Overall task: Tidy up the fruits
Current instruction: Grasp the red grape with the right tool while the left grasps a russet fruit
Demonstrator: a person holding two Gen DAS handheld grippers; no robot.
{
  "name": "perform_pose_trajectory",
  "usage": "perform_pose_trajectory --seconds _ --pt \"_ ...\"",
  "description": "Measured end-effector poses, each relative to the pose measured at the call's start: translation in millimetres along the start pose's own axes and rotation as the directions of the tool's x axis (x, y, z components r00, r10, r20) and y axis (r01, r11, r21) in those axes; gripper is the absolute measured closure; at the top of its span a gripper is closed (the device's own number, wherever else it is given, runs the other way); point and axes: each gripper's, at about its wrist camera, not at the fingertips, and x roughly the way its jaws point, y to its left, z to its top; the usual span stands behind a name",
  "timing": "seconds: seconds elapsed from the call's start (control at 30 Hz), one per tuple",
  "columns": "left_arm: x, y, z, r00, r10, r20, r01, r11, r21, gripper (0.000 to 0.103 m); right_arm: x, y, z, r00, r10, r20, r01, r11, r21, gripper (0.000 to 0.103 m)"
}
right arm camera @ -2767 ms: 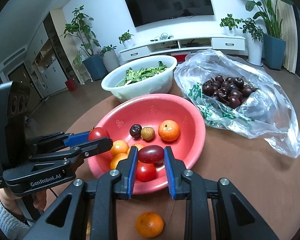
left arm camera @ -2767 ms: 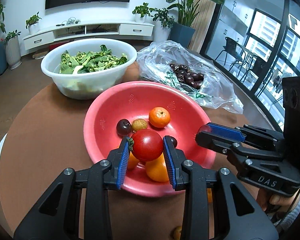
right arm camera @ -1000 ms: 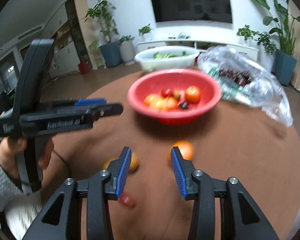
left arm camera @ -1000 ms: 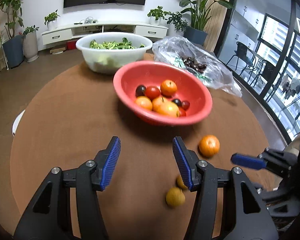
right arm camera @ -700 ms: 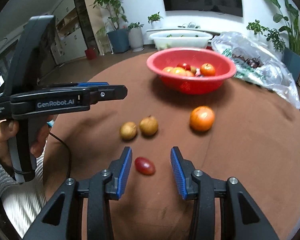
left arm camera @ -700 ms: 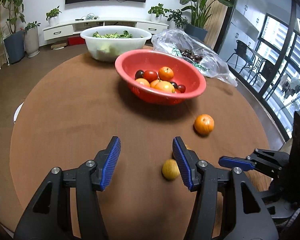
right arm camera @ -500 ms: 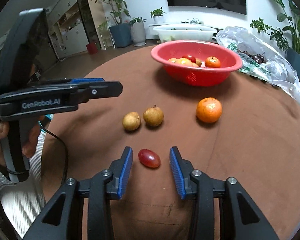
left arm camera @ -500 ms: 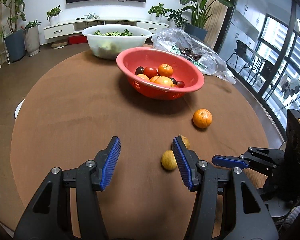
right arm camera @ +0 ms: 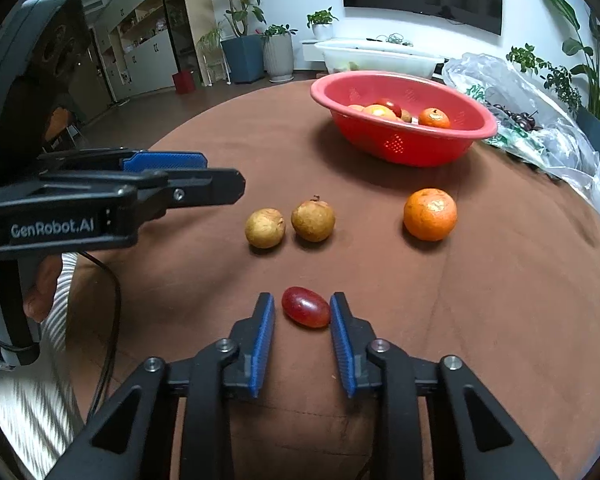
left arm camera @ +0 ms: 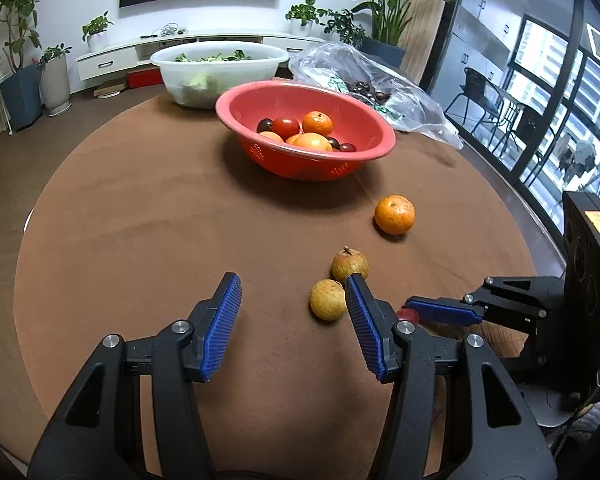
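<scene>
A red grape tomato (right arm camera: 305, 306) lies on the brown table between the tips of my right gripper (right arm camera: 302, 308), which is open around it with gaps on both sides. Beyond it lie two small yellow-brown fruits (right arm camera: 265, 227) (right arm camera: 313, 220) and an orange (right arm camera: 430, 214). My left gripper (left arm camera: 292, 292) is open and empty, low over the table left of the two yellow-brown fruits (left arm camera: 327, 299) (left arm camera: 350, 264). The orange (left arm camera: 394, 214) lies farther right. A red bowl (left arm camera: 364, 152) holds several fruits. The right gripper (left arm camera: 440, 310) shows at the right, the tomato (left arm camera: 407, 314) partly hidden by it.
A white bowl of greens (left arm camera: 188, 64) stands behind the red bowl (right arm camera: 404, 144). A clear plastic bag of dark cherries (left arm camera: 364, 88) lies at the back right. The round table's edge (left arm camera: 24, 224) curves at the left. The left gripper (right arm camera: 172, 184) reaches in from the left in the right wrist view.
Both grippers let go of their fruit at the red bowl and pulled back toward the near table edge. The right gripper has lowered until its open tips sit around the red grape tomato.
</scene>
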Motion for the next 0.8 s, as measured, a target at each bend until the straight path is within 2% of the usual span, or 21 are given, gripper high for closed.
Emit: perform_pose_trajectory --seconds 0.5,0.8 --pt "23.7 -22.3 -3.5 0.998 -0.009 -0.062 0.016 0.994 0.104 0.051 -11.5 -6.5 -1.4 0.999 -0.029 0.020 0.029 1.000 0.012 0.077" --pt "38.6 -24.2 -2.6 0.996 -0.016 -0.090 0.027 0.993 0.119 0.051 -14.9 -4.8 -7.2 0.999 -0.031 0.014 0.031 0.999 0.018 0.077"
